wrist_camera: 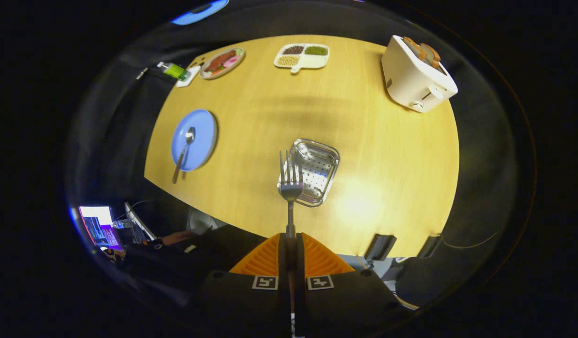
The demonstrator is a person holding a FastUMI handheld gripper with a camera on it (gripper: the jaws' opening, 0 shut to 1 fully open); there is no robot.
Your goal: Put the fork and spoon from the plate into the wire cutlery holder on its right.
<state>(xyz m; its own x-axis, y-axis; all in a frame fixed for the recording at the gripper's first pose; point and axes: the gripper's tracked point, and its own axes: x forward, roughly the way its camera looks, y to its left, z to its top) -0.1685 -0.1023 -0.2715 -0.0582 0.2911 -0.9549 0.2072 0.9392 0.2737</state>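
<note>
Holding the fork [291,180] by its handle, the gripper [290,241] has both fingers pressed narrow against the stem, tines pointing away, at the lower centre of the frame. Fork head overlaps the near left edge of the holder [317,171], centre of frame; it appears raised above the table [373,141], though height cannot be confirmed. Judgement: the fork is stiff, light and smooth metal, liable to pivot or slip in a narrow hold; a grip on the handle close to the neck suits it best. Spoon [185,151] lies on the plate [202,138], left of centre, bowl on the plate and handle overhanging the near rim. Judgement: same handling applies; the overhanging handle offers the readiest hold. Toaster [416,75] stands at upper right, a divided tray [302,56] at top centre.
</note>
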